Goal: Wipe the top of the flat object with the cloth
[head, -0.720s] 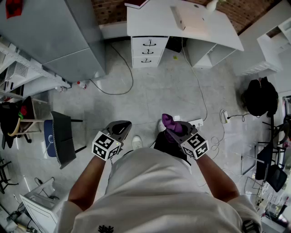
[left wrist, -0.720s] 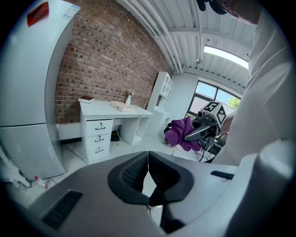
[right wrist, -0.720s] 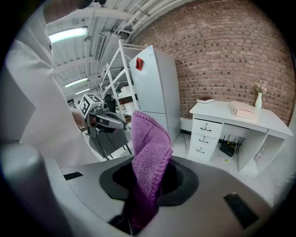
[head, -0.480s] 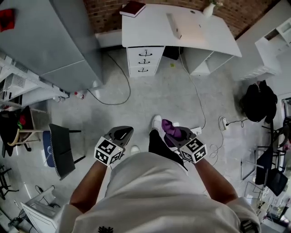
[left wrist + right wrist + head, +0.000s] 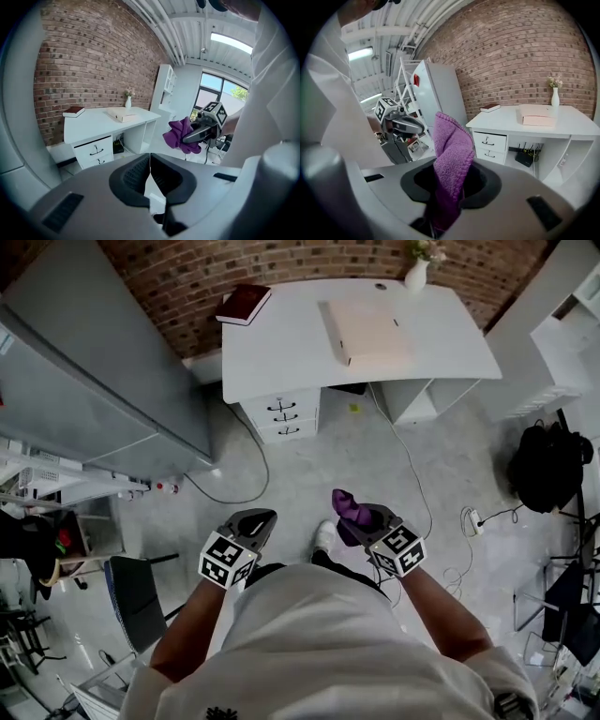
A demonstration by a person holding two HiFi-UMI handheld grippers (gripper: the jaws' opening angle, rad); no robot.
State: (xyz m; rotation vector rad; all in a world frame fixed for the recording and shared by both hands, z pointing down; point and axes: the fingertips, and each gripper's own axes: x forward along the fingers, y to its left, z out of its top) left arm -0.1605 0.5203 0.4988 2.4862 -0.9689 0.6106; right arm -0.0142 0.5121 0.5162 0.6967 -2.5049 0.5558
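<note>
A flat box point(image 5: 366, 332) lay on the desk point(image 5: 281, 343), a book point(image 5: 244, 304) at its left corner and a vase point(image 5: 416, 276) behind the box, well ahead of the left gripper point(image 5: 262, 516) and the right gripper point(image 5: 368, 519), cloth point(image 5: 349, 505) between its jaws.

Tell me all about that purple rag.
The purple cloth looks like nubbly microfibre with a stitched edge. Folded, it is clamped between the jaws of the right tool, its free end sticking out beyond them. Only the tool touches it; it hangs above the floor, short of the white desk.
</note>
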